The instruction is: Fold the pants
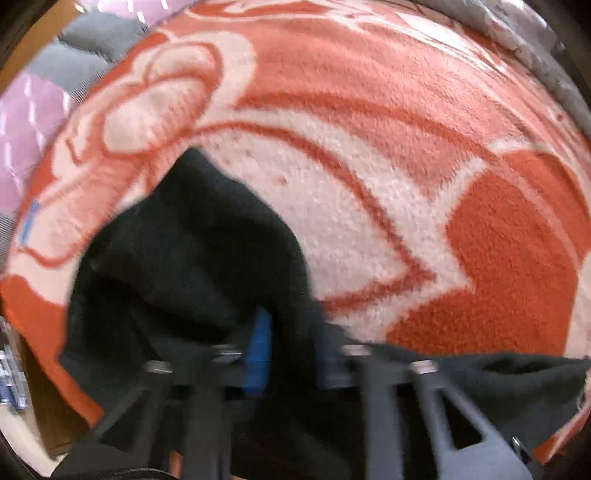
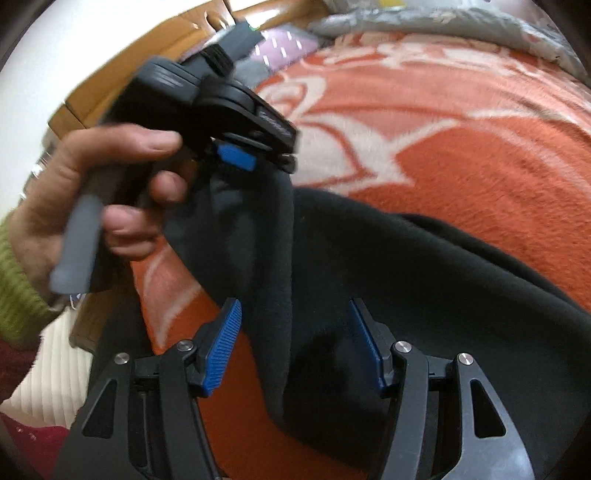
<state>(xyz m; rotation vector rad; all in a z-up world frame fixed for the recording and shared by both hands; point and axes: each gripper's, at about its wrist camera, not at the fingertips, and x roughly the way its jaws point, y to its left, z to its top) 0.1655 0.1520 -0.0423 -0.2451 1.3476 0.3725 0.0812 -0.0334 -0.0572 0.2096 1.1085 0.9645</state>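
The pants (image 1: 192, 251) are black fleece and lie on an orange and white blanket (image 1: 369, 129). My left gripper (image 1: 291, 350) is shut on a bunch of the black fabric, which drapes over its blue pads (image 1: 260, 350). In the right wrist view the left gripper (image 2: 240, 158) hangs up left, held in a hand, with the pants (image 2: 388, 258) hanging from it in a fold. My right gripper (image 2: 295, 339) is open, its blue pads (image 2: 221, 347) on either side of the hanging fold, not closed on it.
The blanket (image 2: 461, 147) covers a bed. Purple and grey bedding (image 1: 55, 74) lies at the far left, a grey quilt (image 2: 424, 18) at the head. A wooden bed frame (image 2: 166, 37) and a white ribbed cloth (image 2: 48, 369) are at the left.
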